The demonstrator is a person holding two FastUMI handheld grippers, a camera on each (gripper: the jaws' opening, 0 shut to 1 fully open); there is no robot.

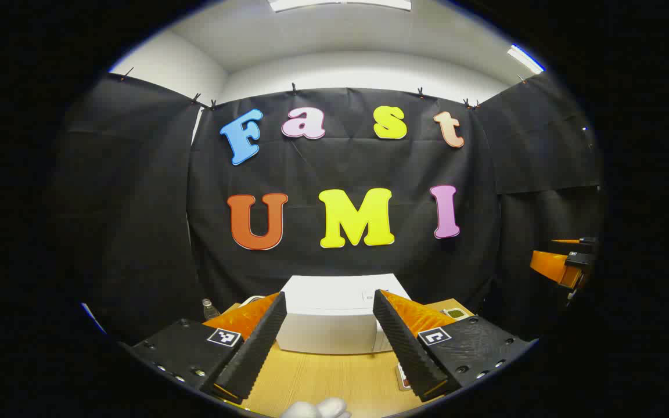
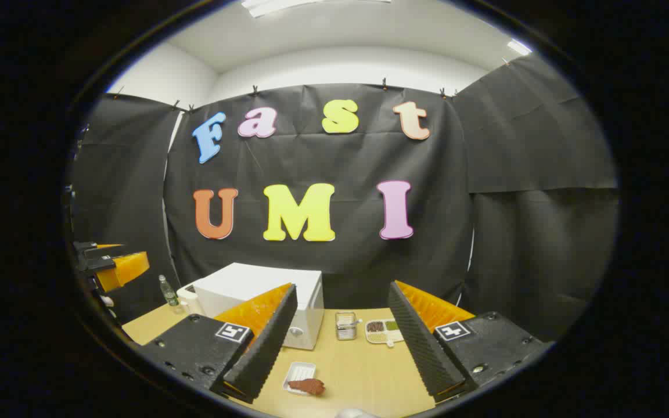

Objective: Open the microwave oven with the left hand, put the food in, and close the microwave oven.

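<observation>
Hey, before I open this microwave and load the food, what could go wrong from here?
1. The food overhangs its small white tray, so it may slide off when lifted.
2. The metal rack and sectioned dish sit near the microwave, so the door or a hand-held gripper might knock them.

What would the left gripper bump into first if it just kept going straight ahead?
Probably the white microwave. It sits on the wooden table right between the open fingers of the left gripper, with its door shut. How far off it is is hard to judge.

Bright ceiling panels (image 1: 340, 4) overhead, even light, soft shadows; sharp centre, strong fisheye bending at edges.
</observation>
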